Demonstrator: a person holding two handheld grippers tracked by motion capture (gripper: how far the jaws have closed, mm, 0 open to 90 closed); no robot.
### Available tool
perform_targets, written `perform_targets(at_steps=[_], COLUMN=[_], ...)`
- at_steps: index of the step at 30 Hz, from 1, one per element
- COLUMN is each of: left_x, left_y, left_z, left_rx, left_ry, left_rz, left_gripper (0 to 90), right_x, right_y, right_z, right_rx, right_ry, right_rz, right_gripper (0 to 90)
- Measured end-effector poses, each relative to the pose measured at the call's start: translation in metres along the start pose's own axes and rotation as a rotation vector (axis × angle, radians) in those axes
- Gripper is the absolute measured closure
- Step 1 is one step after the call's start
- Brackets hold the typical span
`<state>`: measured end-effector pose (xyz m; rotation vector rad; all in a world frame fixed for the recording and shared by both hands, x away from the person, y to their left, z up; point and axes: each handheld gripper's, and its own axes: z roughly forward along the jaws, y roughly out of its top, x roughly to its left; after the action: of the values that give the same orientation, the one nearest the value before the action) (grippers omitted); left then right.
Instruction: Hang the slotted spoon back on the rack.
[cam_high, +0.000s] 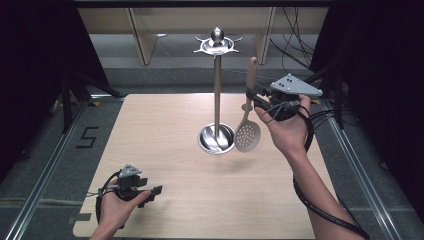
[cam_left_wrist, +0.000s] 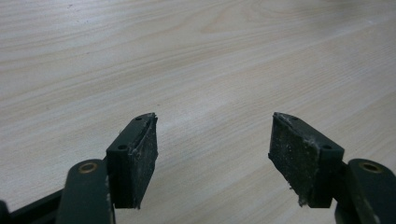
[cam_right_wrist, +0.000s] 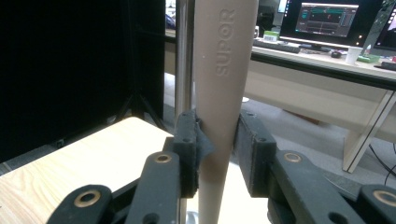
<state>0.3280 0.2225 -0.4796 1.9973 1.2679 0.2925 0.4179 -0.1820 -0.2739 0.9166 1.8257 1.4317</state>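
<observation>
Right tongs (cam_right_wrist: 217, 154) clamp skimmer (cam_high: 248, 131) — left tongs (cam_left_wrist: 212, 158) agape

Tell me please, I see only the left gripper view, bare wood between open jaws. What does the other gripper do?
Observer: The right gripper is shut on a beige slotted spoon, holding its handle, bowl hanging down.
Operator: Is the spoon on the table?
Observer: It looks lifted above the table, just right of the metal stand.
Operator: Has the stand hooks?
Observer: Yes, a hook ring at its top; nothing hangs there.
Operator: Any text on the spoon?
Observer: The right gripper view reads SUPOR on the handle.
</observation>
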Motion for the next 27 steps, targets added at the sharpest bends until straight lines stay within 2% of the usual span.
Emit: perform_targets(at_steps=[1,2,6,9,10,12,14,23,24,26,27], left_x=[0.001,0.001,0.002,0.001,0.001,0.001,0.001,0.001,0.002,0.002,0.001], left_y=[0.0,0.0,0.0,0.0,0.0,0.0,0.0,0.0,0.0,0.0,0.0], left_z=[0.0,0.0,-0.001,0.0,0.0,0.0,0.0,0.0,0.0,0.0,0.0], left_rx=[0.001,0.005,0.012,-0.001,-0.001,0.002,0.003,0.003,0.003,0.003,0.0], left_ry=[-0.005,-0.003,-0.005,-0.004,-0.004,-0.005,-0.006,-0.006,-0.006,-0.006,-0.006], left_rz=[0.016,0.017,0.029,0.009,0.009,0.014,0.017,0.016,0.015,0.015,0.012], left_gripper=[31.6,31.6,31.6,31.6,31.6,31.6,31.6,31.6,31.7,31.6,31.6], right_x=[0.0,0.001,0.0,0.0,0.001,0.0,0.001,0.0,0.0,-0.001,-0.001], right_y=[0.001,0.001,0.003,0.004,0.004,0.004,0.006,0.008,0.009,0.009,0.01], right_z=[0.001,0.002,0.005,0.008,0.008,0.01,0.012,0.019,0.02,0.021,0.022], right_rx=[0.003,0.007,0.011,0.013,0.022,0.005,0.021,0.024,0.039,0.035,0.041], right_ry=[0.002,0.006,0.003,0.002,0.003,0.004,0.009,0.005,0.013,0.011,0.011], right_rz=[-0.005,0.007,-0.002,-0.004,0.009,-0.01,0.006,0.0,0.008,-0.006,0.002], right_gripper=[71.6,71.6,71.6,71.6,71.6,71.6,71.6,71.6,71.6,71.6,71.6])
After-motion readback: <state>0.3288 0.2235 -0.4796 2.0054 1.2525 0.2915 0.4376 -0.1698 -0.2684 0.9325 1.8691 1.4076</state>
